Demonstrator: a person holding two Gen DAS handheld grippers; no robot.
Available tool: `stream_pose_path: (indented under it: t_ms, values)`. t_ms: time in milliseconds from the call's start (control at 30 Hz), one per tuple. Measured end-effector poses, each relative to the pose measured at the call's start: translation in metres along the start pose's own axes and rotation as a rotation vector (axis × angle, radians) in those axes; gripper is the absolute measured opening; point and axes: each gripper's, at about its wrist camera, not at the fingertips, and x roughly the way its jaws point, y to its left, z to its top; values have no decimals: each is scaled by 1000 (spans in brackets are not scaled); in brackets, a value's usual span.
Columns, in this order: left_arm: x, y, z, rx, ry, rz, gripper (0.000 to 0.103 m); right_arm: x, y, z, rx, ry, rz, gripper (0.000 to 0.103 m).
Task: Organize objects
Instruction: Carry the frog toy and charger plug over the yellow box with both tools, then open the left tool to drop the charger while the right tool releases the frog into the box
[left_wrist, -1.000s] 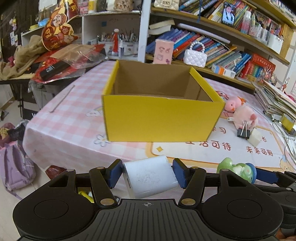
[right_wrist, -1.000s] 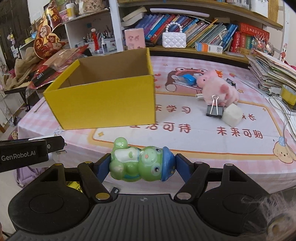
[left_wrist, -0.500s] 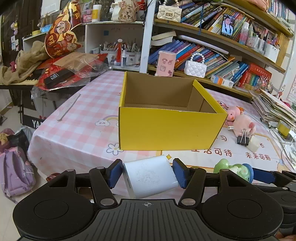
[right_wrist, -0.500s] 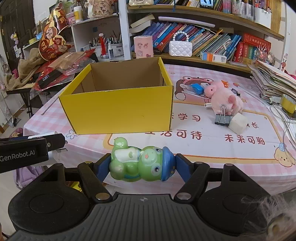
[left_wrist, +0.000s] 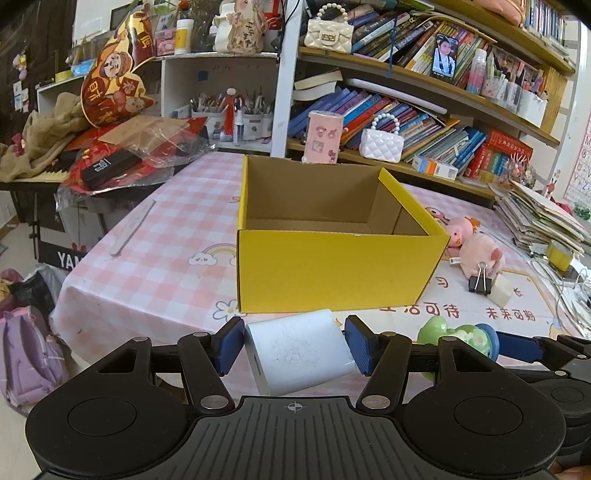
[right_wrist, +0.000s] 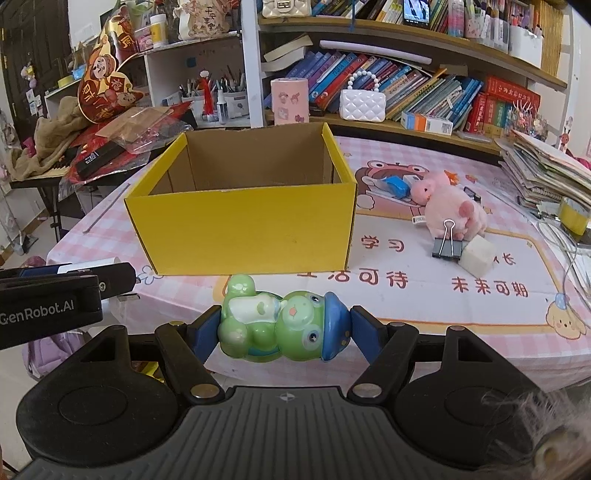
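Straight ahead of both claws sits the open yellow box (left_wrist: 338, 236) on the counter (left_wrist: 155, 258). The left claw (left_wrist: 294, 345) grips a white block (left_wrist: 301, 354), the right claw (right_wrist: 282, 328) a green frog toy (right_wrist: 284, 325) lying sideways; both are short of the box's near wall.

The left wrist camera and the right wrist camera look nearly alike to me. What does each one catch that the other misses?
Only the left wrist view shows the white block squarely, clamped in the left gripper, and the pale strip on the checked cloth.

Only the right wrist view shows the blue item behind the pink plush pig.

Both show the yellow box, the binder clip, and the green frog toy held by the right gripper.
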Motion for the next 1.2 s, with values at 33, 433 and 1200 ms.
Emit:
stream_pose_path:
  t_ms: [33, 433, 1200]
  values:
    - [0, 0, 1, -1, -2, 1, 59, 1, 0, 2, -2, -3, 1, 72]
    - [16, -4, 42, -14, -72, 2, 59, 21, 1, 47, -34, -99, 9, 72]
    - [161, -11, 114, -20, 25, 108, 60, 194, 4, 139, -361, 26, 171, 72]
